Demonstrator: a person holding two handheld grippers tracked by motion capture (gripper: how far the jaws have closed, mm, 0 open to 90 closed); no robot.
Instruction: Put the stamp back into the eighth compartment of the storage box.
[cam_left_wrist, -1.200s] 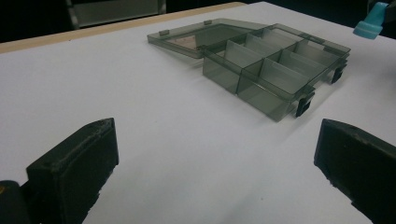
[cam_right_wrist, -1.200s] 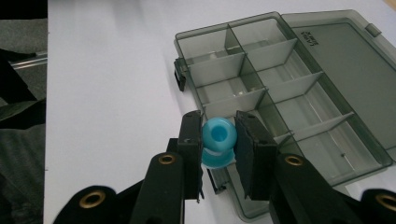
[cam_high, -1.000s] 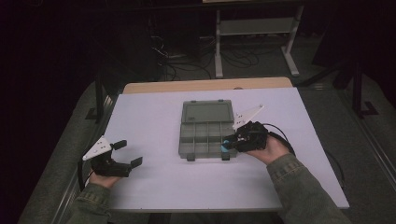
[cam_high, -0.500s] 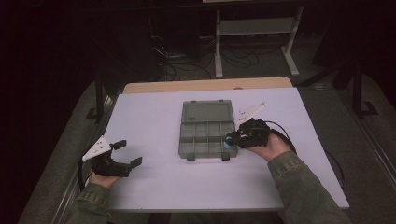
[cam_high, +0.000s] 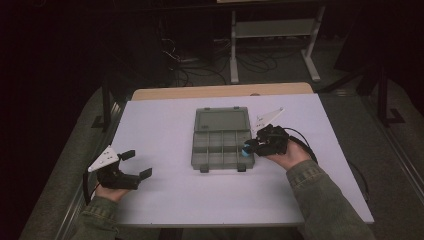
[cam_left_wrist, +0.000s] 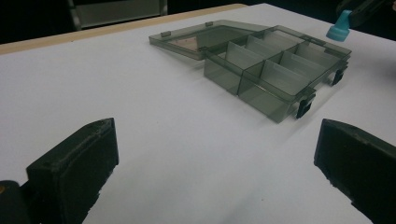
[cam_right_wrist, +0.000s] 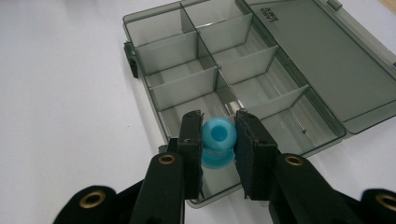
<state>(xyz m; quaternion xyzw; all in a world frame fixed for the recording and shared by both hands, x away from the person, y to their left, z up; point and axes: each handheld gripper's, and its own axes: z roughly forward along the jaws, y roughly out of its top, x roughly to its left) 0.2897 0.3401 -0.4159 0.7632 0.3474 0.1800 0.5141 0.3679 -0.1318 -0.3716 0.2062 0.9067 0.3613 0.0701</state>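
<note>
A grey see-through box (cam_high: 221, 145) lay in the middle of the white table (cam_high: 165, 130), with its lid (cam_high: 221, 120) folded open flat on the far side. The tray of the box was divided into small compartments, and two dark latches stood on its near edge. The right gripper (cam_high: 248, 147) was at the right side of the box, at the near right corner, and its jaws were clenched on a small blue spool (cam_right_wrist: 216, 142). In the right gripper view the spool sat between the two black jaws, with its hole toward the camera, above the compartment nearest to the gripper. It was hard to tell whether the spool touched the box. The right hand (cam_high: 280, 150) held the gripper, and a black cable went from it over the table. The left gripper (cam_high: 136, 164) was well apart from the box, near the left front of the table, with its jaws spread wide and nothing between them. In the left gripper view the box (cam_left_wrist: 271, 65) lay farther off, and the spool (cam_left_wrist: 338, 27) showed above its far side.
</note>
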